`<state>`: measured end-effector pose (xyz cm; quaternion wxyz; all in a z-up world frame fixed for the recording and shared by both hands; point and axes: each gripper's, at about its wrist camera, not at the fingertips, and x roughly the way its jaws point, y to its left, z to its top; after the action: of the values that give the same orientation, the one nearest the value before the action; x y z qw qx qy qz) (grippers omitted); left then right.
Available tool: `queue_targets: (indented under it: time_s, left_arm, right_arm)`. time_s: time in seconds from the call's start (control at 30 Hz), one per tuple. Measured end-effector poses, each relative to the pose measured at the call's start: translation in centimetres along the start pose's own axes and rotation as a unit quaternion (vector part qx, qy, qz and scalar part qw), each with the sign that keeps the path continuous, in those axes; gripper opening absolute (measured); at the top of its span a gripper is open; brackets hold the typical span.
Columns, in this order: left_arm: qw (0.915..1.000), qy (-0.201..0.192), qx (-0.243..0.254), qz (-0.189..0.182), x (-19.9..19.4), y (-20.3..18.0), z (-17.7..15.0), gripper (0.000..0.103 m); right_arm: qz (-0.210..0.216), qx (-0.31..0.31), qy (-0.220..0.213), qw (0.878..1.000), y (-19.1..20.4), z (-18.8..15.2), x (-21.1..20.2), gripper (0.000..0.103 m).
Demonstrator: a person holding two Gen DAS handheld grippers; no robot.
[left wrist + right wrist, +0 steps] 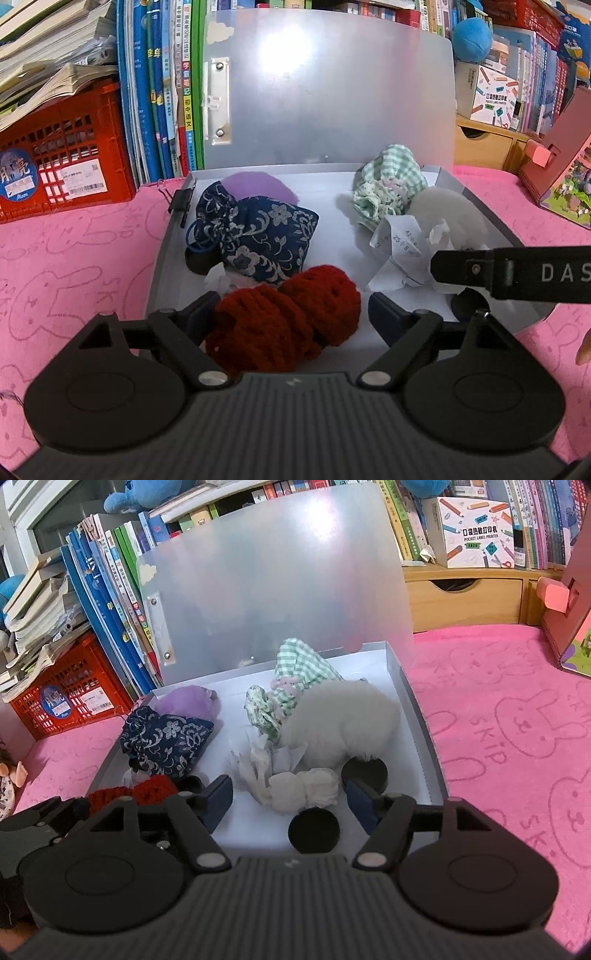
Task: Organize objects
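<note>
1. The left claw (291,317) stands wide open around the red yarn (284,325) at the near end of the tray (162,266). Its fingers are beside the yarn but do not clamp it. The yarn is soft and looped, so closing could catch one strand only and unravel it on the lift.
2. The yarn touches the blue pouch (258,236) and a paper scrap under it. Dragging the yarn out may pull these along.
3. The right claw (291,801) is also wide open and holds nothing. It hovers over the white wad (303,790) and the black disc (314,830) at the tray's near right. A closing finger (360,805) could nip crumpled paper (258,764) or knock the second disc (364,771).
4. The two claws work close together over the same tray end; from the left view, the right one crosses just beside the paper. They could collide.
5. The white fluff (340,723) and green cloth (295,672) lie piled together, so picking one may tumble the other.
6. The tray lies on the pink cloth (498,720), so a hard push may slide it.
</note>
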<state>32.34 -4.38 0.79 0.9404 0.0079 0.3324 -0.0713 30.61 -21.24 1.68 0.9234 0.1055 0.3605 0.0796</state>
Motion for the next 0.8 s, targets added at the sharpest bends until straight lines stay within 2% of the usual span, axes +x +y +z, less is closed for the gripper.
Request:
queue_targets:
  time_s: [0.37, 0.57, 0.8]
  left_arm:
    - [0.9999, -0.01, -0.001, 0.004, -2.2, 0.4, 0.1, 0.09]
    - [0.9996, -0.027, -0.005, 0.005, -4.8, 0.6, 0.3, 0.091]
    - [0.9986, -0.051, 0.007, 0.01, -8.5, 0.5, -0.3, 0.095]
  right_arm:
    - [-0.007, -0.009, -0.02, 1.0, 0.4, 0.3, -2.1, 0.087]
    - [-0.014, -0.019, -0.048, 0.999, 0.8, 0.3, -4.5, 0.089]
    - [-0.009, -0.033, -0.082, 0.996, 1.4, -0.4, -7.6, 0.097]
